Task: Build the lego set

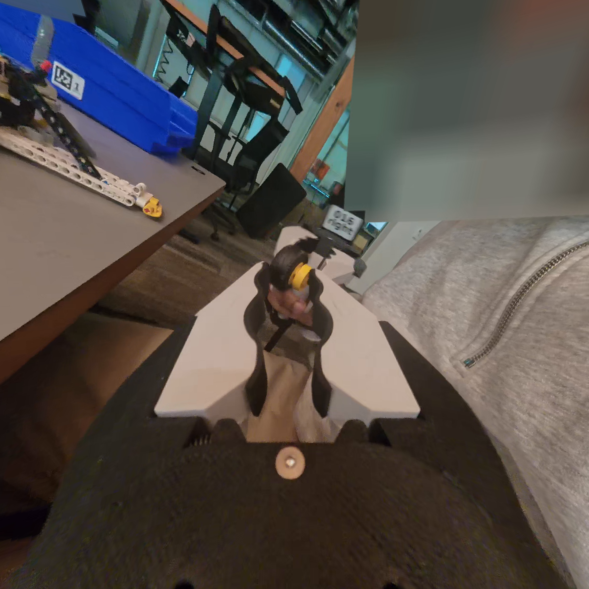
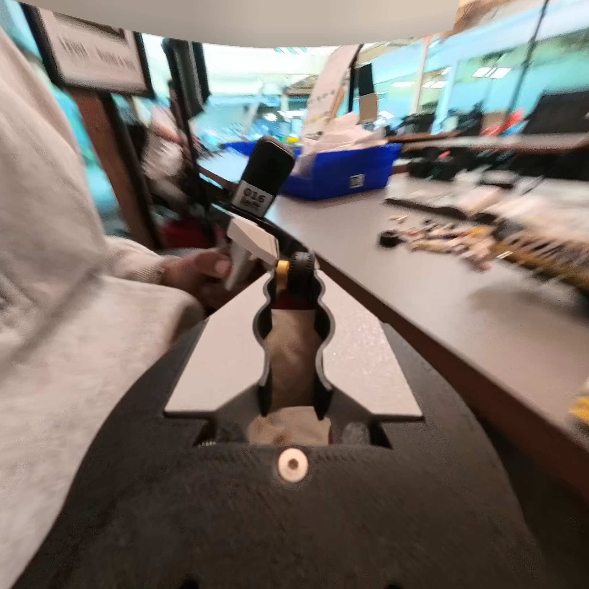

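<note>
Even, cool indoor light fills both views, casting soft shadows. The right wrist view is motion-smeared, worst beyond the flat grey tabletop (image 2: 398,271). Straight lines bow near frame edges. The left wrist view is sharper.

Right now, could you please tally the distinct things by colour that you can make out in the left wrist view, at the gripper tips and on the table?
Black: 1, the small tyre at the left gripper tips
Yellow: 2, the hub piece beside the tyre and the yellow piece ending the white beam
White: 1, the long holed beam on the table
Blue: 1, the bin
Total: 5
</note>
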A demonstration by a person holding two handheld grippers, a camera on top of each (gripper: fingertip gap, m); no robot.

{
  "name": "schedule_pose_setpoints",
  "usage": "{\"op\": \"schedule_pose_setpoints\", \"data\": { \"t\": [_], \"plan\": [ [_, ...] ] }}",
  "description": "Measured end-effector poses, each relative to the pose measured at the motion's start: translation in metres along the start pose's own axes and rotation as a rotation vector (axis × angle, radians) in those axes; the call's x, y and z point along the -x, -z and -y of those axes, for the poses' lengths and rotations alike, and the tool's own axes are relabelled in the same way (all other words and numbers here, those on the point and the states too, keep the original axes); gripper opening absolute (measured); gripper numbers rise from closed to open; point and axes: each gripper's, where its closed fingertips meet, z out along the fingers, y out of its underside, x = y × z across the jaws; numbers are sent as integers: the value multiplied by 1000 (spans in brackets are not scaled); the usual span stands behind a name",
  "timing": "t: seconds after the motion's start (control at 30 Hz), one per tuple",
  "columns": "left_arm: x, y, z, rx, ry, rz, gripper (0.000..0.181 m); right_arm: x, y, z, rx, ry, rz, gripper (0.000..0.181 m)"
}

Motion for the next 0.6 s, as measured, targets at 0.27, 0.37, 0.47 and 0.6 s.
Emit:
{"op": "schedule_pose_setpoints", "data": {
  "t": [0.27,0.37,0.47,0.6],
  "plan": [
    [-2,0,2,-63,292,-130,47,-3,-15,-1,112,647,-258,20],
    [3,0,-1,-56,271,-81,30,1,-21,0,114,702,-261,20],
    [1,5,4,-88,274,-108,29,3,-26,3,88,689,-248,21],
    [-3,11,6,-108,285,-160,28,0,-22,10,-8,420,-170,38]
  ]
}}
